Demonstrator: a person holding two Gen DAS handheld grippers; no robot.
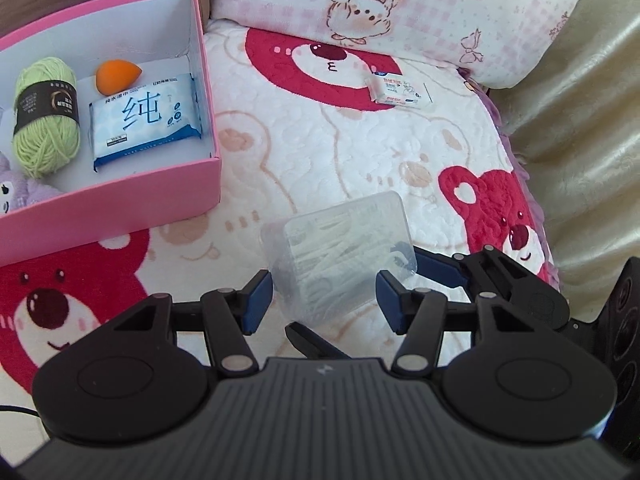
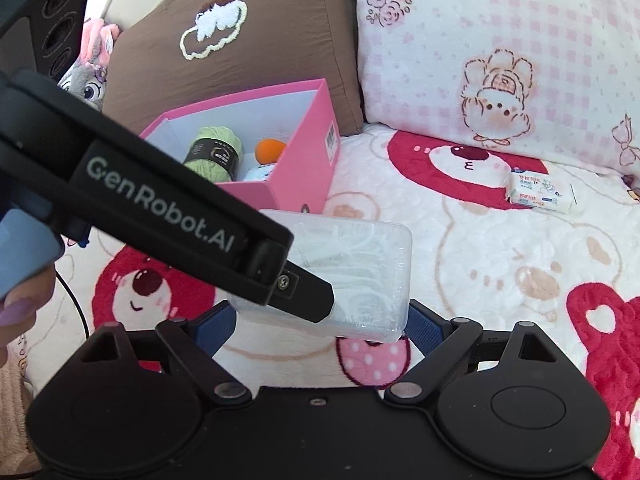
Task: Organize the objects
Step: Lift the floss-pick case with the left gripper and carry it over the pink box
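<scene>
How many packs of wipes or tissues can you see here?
2. A blue wet-wipe pack lies inside the pink box, beside the green yarn. A small tissue pack lies on the bear blanket near the pillow. Others may be hidden.

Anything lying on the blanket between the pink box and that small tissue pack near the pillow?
No. Between the pink box and the small tissue pack lies only bare bear-print blanket, clearest in the left wrist view.

black gripper point(image 2: 320, 320) w/ blue pads point(image 2: 424, 326), "genrobot.ai" lettering, lilac nail polish
</scene>
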